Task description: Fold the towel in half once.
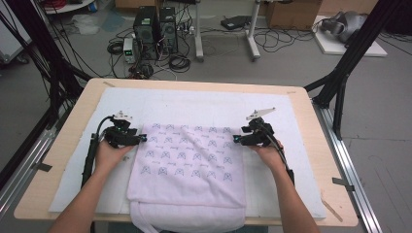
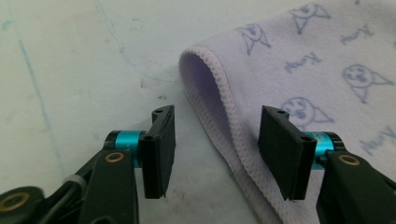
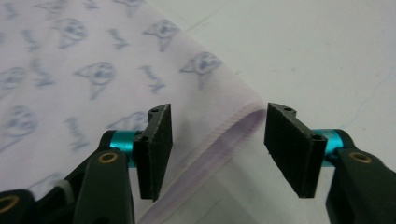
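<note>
The pale lilac printed terry towel lies flat on the white-padded surface, near end hanging over the edge, and my left tool and right tool, both released, straddle its far corners, so folding seemingly hasn't started.
</note>
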Motion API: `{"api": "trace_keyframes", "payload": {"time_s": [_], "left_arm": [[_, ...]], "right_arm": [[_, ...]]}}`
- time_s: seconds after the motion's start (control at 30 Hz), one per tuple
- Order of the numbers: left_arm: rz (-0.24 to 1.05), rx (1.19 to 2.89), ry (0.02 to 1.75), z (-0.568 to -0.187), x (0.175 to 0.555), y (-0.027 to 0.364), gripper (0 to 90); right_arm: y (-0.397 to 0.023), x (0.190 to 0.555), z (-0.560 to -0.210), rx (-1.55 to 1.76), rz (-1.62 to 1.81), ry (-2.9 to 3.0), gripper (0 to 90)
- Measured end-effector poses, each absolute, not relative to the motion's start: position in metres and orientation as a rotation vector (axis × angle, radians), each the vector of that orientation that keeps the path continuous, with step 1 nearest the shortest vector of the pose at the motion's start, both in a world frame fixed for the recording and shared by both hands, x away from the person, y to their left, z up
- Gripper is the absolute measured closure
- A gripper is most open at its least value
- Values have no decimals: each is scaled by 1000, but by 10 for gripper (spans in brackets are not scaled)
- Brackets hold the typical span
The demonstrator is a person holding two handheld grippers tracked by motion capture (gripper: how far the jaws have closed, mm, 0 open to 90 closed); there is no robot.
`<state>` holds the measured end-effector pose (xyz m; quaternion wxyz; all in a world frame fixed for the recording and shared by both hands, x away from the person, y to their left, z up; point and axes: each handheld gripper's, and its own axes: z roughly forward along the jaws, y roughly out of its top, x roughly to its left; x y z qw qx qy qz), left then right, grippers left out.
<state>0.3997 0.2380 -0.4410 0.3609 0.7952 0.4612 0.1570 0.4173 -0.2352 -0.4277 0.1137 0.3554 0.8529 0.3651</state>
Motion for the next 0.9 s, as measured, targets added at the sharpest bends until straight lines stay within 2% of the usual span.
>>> {"api": "trace_keyframes", "payload": {"time_s": [0.1,0.13,0.17,0.2,0.23,0.3,0.43,0.63,0.67,0.73,0.9], "left_arm": [[438,2042,1157,-443,401,230,508],[429,2041,1125,-443,401,228,557],[395,2028,1106,-444,402,226,704],[389,2031,1108,-444,403,224,799],[385,2034,1128,-442,406,222,839],[431,2071,1121,-435,412,218,855],[528,2045,1086,-400,428,215,859],[655,1932,1004,-316,454,213,854],[678,1932,1017,-309,458,213,820],[675,1953,1039,-307,462,214,621],[578,1980,1029,-331,447,223,580]], "right_arm": [[-232,428,-439,1095,1041,2509,438],[-230,430,-441,1100,1040,2500,502],[-229,431,-441,1091,1060,2496,686],[-228,433,-441,1091,1113,2520,809],[-225,434,-440,1077,1102,2526,851],[-223,438,-438,1089,1078,2535,867],[-224,444,-408,1044,1047,2449,869],[-234,463,-321,963,1056,2288,865],[-238,466,-310,969,1080,2265,839],[-242,473,-301,1039,1078,2229,602],[-242,469,-325,1051,1068,2316,539]]}}
